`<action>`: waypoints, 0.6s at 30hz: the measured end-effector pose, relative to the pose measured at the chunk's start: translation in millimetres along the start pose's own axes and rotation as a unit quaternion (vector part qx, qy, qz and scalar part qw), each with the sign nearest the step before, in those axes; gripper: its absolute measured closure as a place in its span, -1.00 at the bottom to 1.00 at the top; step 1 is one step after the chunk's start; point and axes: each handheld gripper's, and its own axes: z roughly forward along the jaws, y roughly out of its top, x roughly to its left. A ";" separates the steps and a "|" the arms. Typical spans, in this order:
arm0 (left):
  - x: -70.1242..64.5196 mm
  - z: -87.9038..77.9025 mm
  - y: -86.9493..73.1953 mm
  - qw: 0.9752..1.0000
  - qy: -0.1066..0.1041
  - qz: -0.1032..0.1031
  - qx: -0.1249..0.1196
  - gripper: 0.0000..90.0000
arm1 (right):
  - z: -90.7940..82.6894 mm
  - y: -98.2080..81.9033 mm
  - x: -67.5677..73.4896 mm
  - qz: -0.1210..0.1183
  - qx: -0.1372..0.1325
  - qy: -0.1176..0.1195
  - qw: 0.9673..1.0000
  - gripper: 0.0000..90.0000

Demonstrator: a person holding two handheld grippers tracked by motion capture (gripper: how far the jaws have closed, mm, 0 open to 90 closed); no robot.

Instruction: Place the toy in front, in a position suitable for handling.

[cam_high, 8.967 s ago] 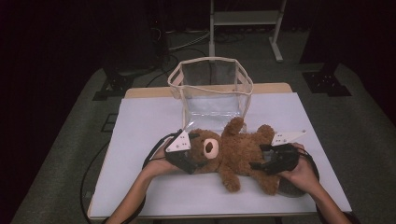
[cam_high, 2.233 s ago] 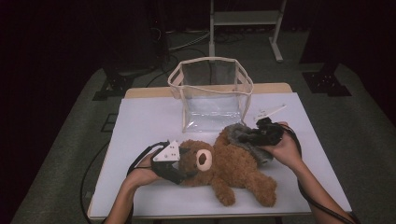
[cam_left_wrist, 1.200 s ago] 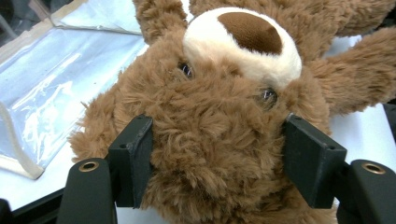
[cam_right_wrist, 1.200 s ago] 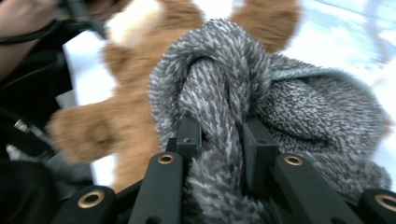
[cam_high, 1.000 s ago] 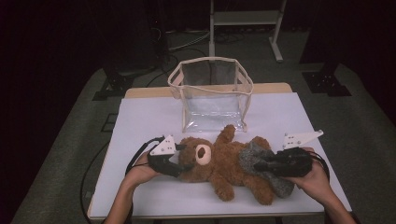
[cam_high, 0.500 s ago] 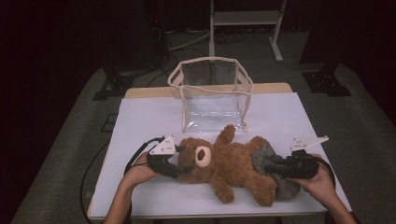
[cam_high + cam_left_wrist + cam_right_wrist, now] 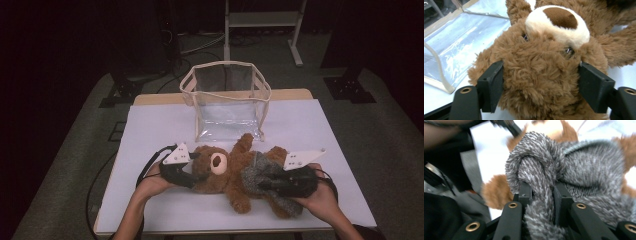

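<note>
On the bench lies the teddy bear; left claw clamps its head, right claw pinches the grey garment, pulled only partway on; dressing remains unfinished, I judge.

I'm working in a dark recording studio or lab: a lone white table, black surroundings, floor cables, a metal stand.

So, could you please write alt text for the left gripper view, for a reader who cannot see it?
The left gripper clamps its two black jaws on either side of a brown teddy bear's head, its cream muzzle pointing up. A clear plastic bag lies on the white table at the left.
</note>
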 end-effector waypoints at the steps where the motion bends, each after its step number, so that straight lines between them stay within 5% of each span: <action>1: 0.1 -2.9 0.1 1.000 -0.001 0.003 -0.001 -0.46 | 3.5 -4.2 -3.0 0.001 0.005 -0.003 1.000 0.60; 5: 1.2 -11.0 -1.3 1.000 -0.016 0.000 -0.006 -0.48 | -1.5 -18.4 -15.6 0.020 -0.004 -0.011 1.000 0.61; 11: -6.0 6.3 -6.0 0.999 -0.042 -0.001 0.017 -0.13 | -11.2 -28.0 -28.0 0.040 -0.002 -0.027 0.999 0.62; 15: -7.7 7.9 -3.2 0.999 -0.048 -0.003 0.012 -0.10 | -17.6 -9.6 -18.6 0.037 -0.007 -0.011 0.999 0.62; 18: -11.3 10.5 0.4 0.998 -0.058 0.002 0.005 -0.10 | -12.2 12.7 -5.2 0.009 -0.007 0.002 1.000 0.62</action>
